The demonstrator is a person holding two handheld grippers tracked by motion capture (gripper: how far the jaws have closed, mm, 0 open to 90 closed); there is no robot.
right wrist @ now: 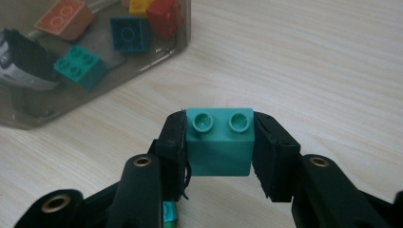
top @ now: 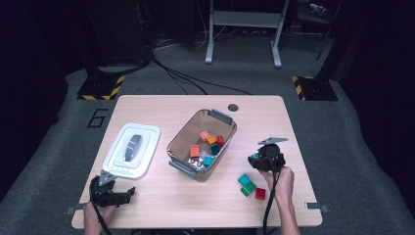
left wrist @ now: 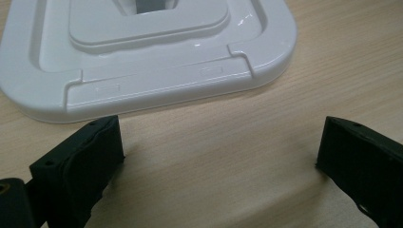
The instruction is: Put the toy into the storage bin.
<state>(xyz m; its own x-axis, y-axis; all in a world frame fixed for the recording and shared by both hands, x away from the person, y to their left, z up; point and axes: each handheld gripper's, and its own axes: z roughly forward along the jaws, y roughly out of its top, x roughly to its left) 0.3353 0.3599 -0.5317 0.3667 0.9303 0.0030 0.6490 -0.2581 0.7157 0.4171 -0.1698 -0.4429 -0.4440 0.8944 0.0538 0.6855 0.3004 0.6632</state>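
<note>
My right gripper (right wrist: pixel 218 135) is shut on a teal two-stud brick (right wrist: pixel 218 142), held studs up a little above the wooden table. In the high view that gripper (top: pixel 258 157) hangs to the right of the clear plastic bin (top: pixel 178 142), which holds several coloured bricks. The bin's corner (right wrist: pixel 28 118) sits at the upper left of the right gripper view, with an orange brick (right wrist: pixel 64 18) and a blue brick (right wrist: pixel 128 33) inside. My left gripper (left wrist: pixel 221 142) stands open over bare wood, just short of the white lid (left wrist: pixel 142 52).
Three loose bricks lie near the right hand: teal (top: pixel 244 179), green (top: pixel 248 189) and red (top: pixel 260 193). The white lid (top: pixel 132 149) lies flat left of the bin. My left gripper (top: pixel 125 195) rests by the table's front left edge.
</note>
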